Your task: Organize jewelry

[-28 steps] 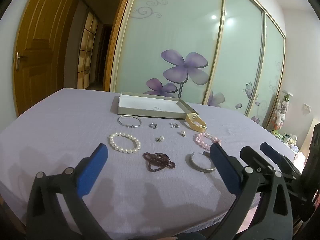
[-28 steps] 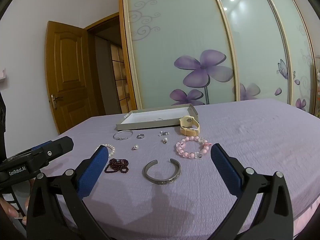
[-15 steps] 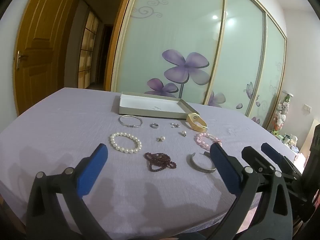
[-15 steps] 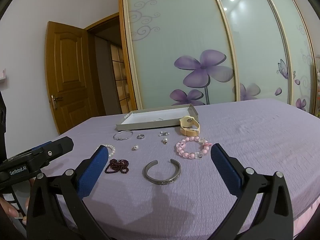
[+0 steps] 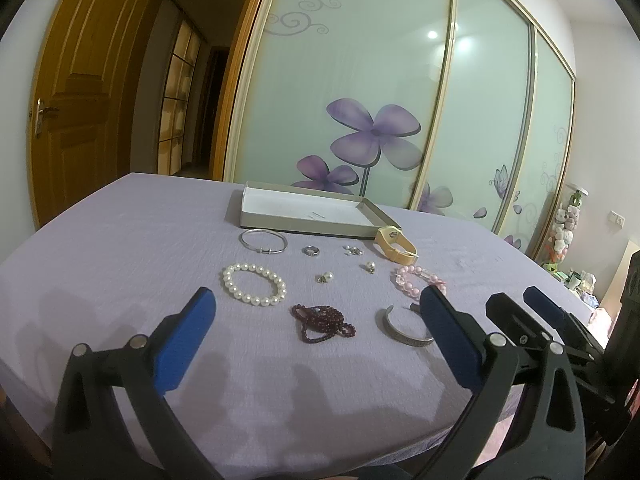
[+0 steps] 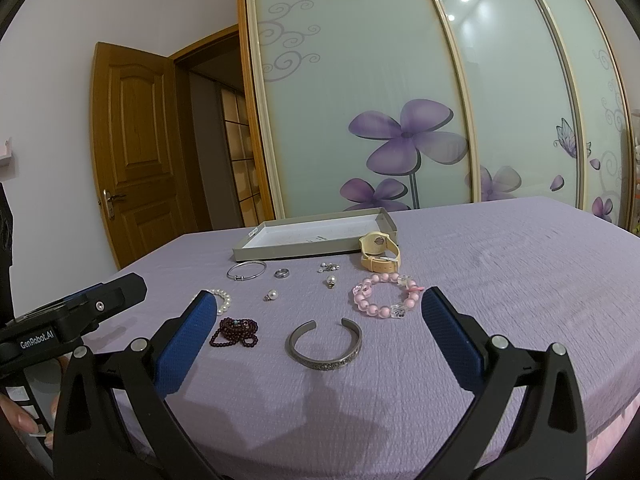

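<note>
Jewelry lies spread on a purple cloth. A shallow grey box (image 5: 308, 216) (image 6: 316, 240) stands at the back. In front lie a silver bangle (image 5: 263, 241), a ring (image 5: 311, 251), a white pearl bracelet (image 5: 254, 284), a dark red bead strand (image 5: 322, 322) (image 6: 235, 332), a silver cuff (image 6: 324, 344) (image 5: 404, 328), a pink bead bracelet (image 6: 386, 300) and a beige watch (image 6: 378, 256). My left gripper (image 5: 316, 320) is open and empty, above the near edge. My right gripper (image 6: 316, 320) is open and empty, just short of the cuff.
Small earrings and pearl charms (image 6: 328, 274) lie between the ring and the watch. The right gripper shows at the right of the left wrist view (image 5: 552, 320); the left gripper shows at the left of the right wrist view (image 6: 76, 316). Sliding flower-print doors (image 5: 360, 100) stand behind.
Almost nothing moved. The left wrist view has shifted slightly, so the jewelry sits a touch higher in it. Both grippers stay open and empty.
</note>
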Demonstrator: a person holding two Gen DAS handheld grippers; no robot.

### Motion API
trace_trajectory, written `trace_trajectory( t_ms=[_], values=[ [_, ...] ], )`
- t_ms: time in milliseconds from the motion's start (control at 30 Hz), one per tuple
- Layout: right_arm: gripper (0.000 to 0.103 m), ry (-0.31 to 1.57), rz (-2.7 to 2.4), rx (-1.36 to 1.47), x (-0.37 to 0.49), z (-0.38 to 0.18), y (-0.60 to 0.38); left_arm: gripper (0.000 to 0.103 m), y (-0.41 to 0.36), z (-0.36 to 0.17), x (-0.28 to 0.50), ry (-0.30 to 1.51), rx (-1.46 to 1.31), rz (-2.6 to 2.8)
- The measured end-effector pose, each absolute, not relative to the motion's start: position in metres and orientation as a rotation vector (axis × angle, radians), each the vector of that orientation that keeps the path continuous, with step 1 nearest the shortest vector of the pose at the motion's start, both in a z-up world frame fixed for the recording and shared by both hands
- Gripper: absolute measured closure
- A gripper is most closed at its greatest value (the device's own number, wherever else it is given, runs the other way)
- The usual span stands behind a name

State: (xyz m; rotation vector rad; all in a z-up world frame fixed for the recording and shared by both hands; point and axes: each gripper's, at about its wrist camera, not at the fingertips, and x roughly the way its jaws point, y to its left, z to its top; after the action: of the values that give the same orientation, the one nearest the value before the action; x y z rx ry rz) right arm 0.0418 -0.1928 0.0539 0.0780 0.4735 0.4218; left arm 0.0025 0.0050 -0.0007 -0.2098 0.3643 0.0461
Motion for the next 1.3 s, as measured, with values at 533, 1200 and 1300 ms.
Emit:
trace_trajectory(
  t_ms=[533, 1200, 1300],
  values=[
    [0.001, 0.474, 0.423, 0.08, 0.0414, 0.0547, -0.1933, 0.002, 0.0052, -0.0002, 0.0028, 0.367, -0.211, 0.045],
    [0.001, 0.475, 0.423, 0.081, 0.041, 0.0536, -0.1939, 0.002, 0.0048, 0.0004, 0.003, 0.369, -0.212, 0.045],
    [0.001, 0.474, 0.422, 0.082, 0.0407, 0.0534, -0.1943, 0.002, 0.0048, 0.0005, 0.0028, 0.368, -0.212, 0.046]
  ],
)
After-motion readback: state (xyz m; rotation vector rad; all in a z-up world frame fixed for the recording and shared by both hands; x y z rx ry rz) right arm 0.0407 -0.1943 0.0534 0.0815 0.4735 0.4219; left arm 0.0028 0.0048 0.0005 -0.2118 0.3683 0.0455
